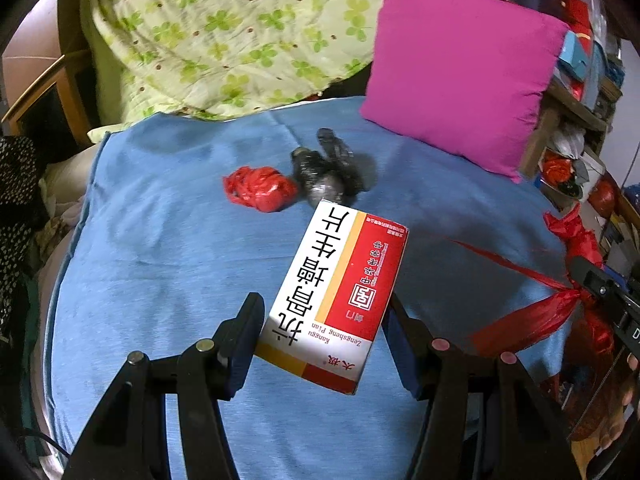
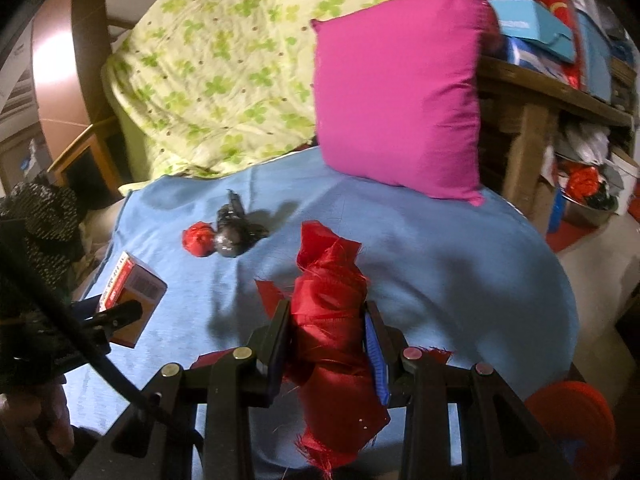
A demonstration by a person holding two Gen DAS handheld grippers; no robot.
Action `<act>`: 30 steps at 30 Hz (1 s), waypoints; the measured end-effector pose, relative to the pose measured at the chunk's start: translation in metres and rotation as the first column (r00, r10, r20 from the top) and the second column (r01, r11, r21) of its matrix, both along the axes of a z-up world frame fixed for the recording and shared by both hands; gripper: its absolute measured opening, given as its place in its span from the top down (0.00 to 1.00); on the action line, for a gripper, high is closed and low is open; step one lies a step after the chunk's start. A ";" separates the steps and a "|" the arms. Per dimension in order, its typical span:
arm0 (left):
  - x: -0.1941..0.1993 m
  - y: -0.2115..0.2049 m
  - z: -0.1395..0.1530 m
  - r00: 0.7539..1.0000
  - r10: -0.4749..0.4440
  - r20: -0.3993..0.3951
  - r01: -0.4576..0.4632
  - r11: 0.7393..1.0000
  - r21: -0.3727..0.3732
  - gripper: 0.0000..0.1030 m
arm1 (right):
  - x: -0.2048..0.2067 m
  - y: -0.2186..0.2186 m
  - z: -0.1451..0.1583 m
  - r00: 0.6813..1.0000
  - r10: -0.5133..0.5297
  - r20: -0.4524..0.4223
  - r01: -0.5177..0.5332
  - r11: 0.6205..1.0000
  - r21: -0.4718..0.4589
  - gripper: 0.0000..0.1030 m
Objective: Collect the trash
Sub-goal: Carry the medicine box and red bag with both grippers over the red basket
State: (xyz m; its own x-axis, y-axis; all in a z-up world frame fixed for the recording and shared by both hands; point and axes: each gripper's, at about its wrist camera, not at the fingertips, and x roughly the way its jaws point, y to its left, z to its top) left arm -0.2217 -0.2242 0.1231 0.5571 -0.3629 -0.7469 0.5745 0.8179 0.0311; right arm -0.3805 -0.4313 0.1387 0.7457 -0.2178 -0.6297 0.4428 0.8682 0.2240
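My left gripper (image 1: 324, 320) is shut on a red and white medicine box (image 1: 340, 292), held tilted above the blue blanket (image 1: 168, 248). The same box (image 2: 134, 292) shows at the left of the right wrist view, in the left gripper (image 2: 120, 312). My right gripper (image 2: 326, 320) is shut on a bundle of red cloth (image 2: 328, 312); that red cloth (image 1: 560, 300) also appears at the right edge of the left wrist view. On the blanket lie a crumpled red plastic bag (image 1: 260, 188) (image 2: 198, 238) and, touching it, a crumpled black plastic bag (image 1: 328, 172) (image 2: 236, 232).
A magenta pillow (image 1: 460, 76) (image 2: 400, 92) leans at the back right. A green clover quilt (image 1: 224, 32) (image 2: 224, 72) is heaped behind the blanket. Cluttered wooden shelves (image 2: 560, 92) stand to the right. A dark spotted cloth (image 1: 16, 208) hangs at the left.
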 end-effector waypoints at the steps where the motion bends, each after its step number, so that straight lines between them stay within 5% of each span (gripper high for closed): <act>1: -0.002 -0.003 0.000 1.000 -0.006 0.002 0.006 1.000 0.003 0.40 | -0.003 -0.002 -0.001 1.000 -0.008 -0.002 0.008 1.000 0.001 0.64; 30: -0.043 -0.059 0.003 0.993 -0.121 0.016 0.121 0.993 0.012 0.40 | -0.069 -0.044 -0.012 0.987 -0.159 -0.041 0.159 0.987 0.005 0.64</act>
